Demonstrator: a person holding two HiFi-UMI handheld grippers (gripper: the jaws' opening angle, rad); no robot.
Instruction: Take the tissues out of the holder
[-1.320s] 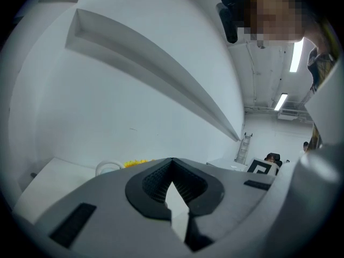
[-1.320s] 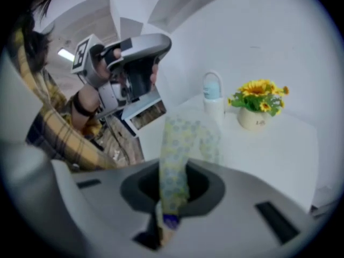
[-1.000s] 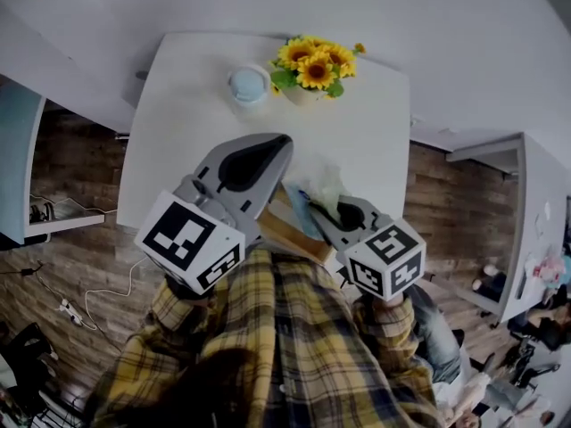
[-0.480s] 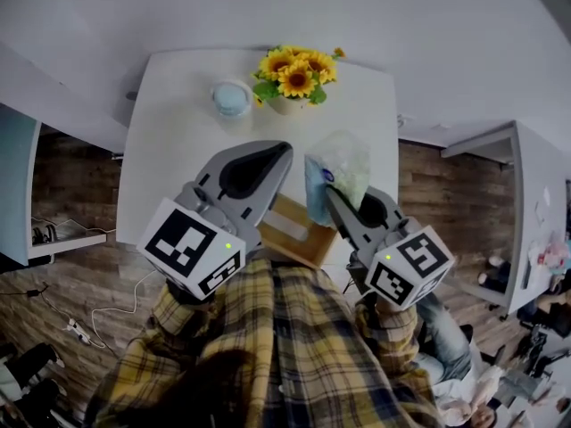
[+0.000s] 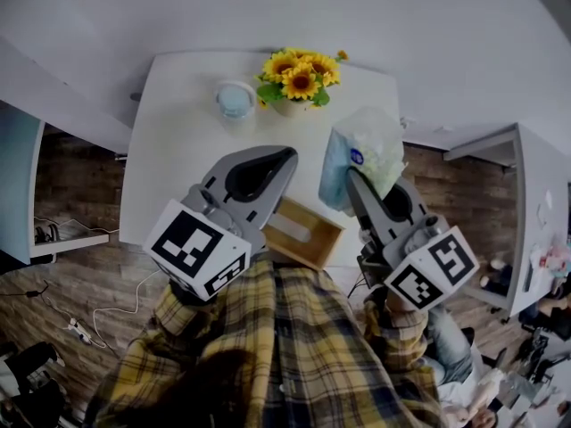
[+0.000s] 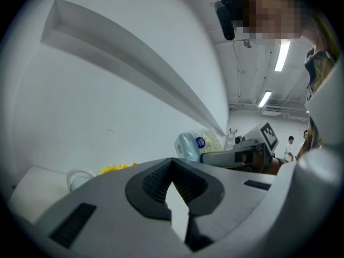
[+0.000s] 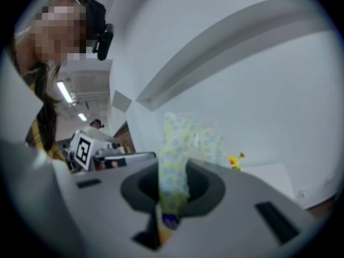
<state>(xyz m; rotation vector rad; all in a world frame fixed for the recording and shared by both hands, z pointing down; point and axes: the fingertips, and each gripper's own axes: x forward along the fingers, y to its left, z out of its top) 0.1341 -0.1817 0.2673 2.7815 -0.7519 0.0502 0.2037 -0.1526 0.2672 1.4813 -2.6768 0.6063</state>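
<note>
Holder (image 5: pixel 314 248) on table (image 5: pixel 169 159), cup (image 5: pixel 235 99) and sunflowers (image 5: pixel 299 77) behind

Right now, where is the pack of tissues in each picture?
Head view: the tissue pack is right of centre, held up in the right tool.
Left gripper view: the tissue pack is just right of centre, at the tip of the right tool.
Right gripper view: the tissue pack is in the middle, pinched between the jaws.
Shared landmark: the sunflowers, a yellow patch low left in the left gripper view and small at the right in the right gripper view.
</note>
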